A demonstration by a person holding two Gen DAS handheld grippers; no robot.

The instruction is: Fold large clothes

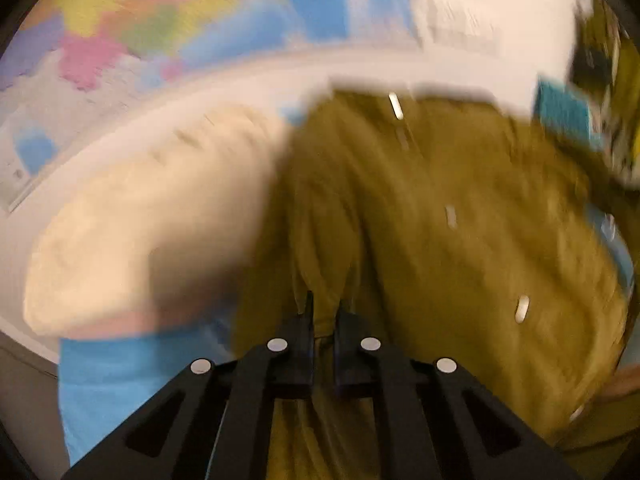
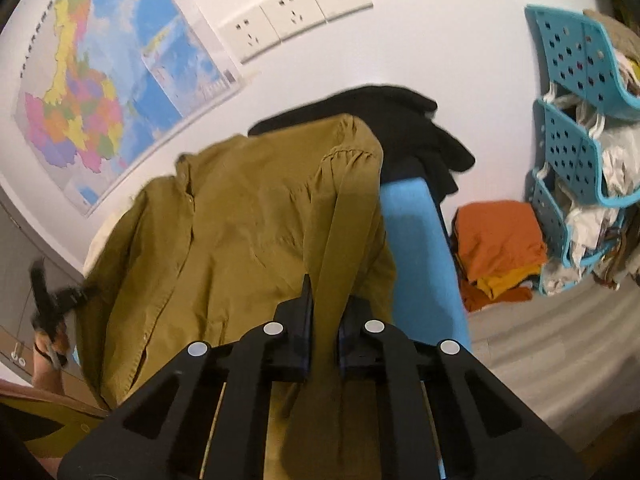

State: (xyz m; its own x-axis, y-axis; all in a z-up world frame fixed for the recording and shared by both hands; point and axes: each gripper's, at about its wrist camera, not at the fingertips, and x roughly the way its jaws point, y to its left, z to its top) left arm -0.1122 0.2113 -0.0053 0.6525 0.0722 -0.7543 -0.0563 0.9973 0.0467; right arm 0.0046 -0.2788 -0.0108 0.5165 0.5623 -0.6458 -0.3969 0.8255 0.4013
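Both grippers are clamped on the olive shirt [image 2: 248, 216], spread over the blue table [image 2: 420, 240]: left gripper [image 1: 324, 320] pinching its side, right gripper [image 2: 324, 312] its sleeve, so I can fold inward.

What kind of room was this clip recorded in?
Most likely a room in a home used for laundry or clothes storage. A colourful wall map hangs beside white wall sockets, stacked turquoise perforated plastic baskets hold clothes, and a pile of folded orange garments sits on the floor.
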